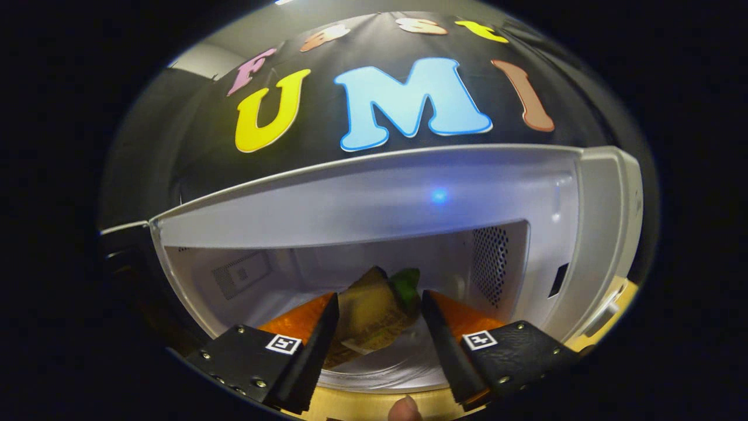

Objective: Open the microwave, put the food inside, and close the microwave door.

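The white microwave [362, 204] stands right in front of me with its cavity open; the dark door [120, 251] is swung out to the left. My gripper [380, 301] reaches into the opening at the front sill. The food [371, 316], a brown sandwich-like piece with a green bit at its far end, sits tilted between the two fingers and fills the gap from one to the other. Both fingers press on its sides. Under it lies the round glass turntable [403, 365] on the cavity floor.
The cavity's right wall has a perforated vent [491, 263], and the control panel side [608, 234] runs down the right. A wooden tabletop [622, 301] carries the microwave. A person's fingertip [404, 409] pokes in between the finger bases.
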### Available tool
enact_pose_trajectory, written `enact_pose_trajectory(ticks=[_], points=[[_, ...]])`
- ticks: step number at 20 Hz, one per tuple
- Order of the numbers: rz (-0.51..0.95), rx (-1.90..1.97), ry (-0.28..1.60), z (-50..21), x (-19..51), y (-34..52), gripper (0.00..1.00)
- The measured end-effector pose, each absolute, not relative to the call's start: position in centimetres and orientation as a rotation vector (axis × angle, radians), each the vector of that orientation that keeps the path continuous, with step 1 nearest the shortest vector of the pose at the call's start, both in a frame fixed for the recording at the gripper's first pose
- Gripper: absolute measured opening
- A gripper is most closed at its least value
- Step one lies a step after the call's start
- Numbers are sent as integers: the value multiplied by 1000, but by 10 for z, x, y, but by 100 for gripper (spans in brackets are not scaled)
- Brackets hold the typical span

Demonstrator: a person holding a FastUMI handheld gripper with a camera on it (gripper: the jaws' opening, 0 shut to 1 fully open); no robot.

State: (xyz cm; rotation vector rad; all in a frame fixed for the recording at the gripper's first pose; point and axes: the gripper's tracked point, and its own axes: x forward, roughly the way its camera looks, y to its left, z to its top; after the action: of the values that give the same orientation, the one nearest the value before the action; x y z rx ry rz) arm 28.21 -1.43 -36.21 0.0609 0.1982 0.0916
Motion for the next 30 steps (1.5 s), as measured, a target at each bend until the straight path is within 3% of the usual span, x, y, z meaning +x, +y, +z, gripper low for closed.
enact_pose_trajectory(ticks=[10, 16, 30], points=[[280, 74, 309, -348, 219, 8, 87], [413, 69, 283, -311, 135, 22, 87], [542, 46, 218, -256, -39, 29, 87]])
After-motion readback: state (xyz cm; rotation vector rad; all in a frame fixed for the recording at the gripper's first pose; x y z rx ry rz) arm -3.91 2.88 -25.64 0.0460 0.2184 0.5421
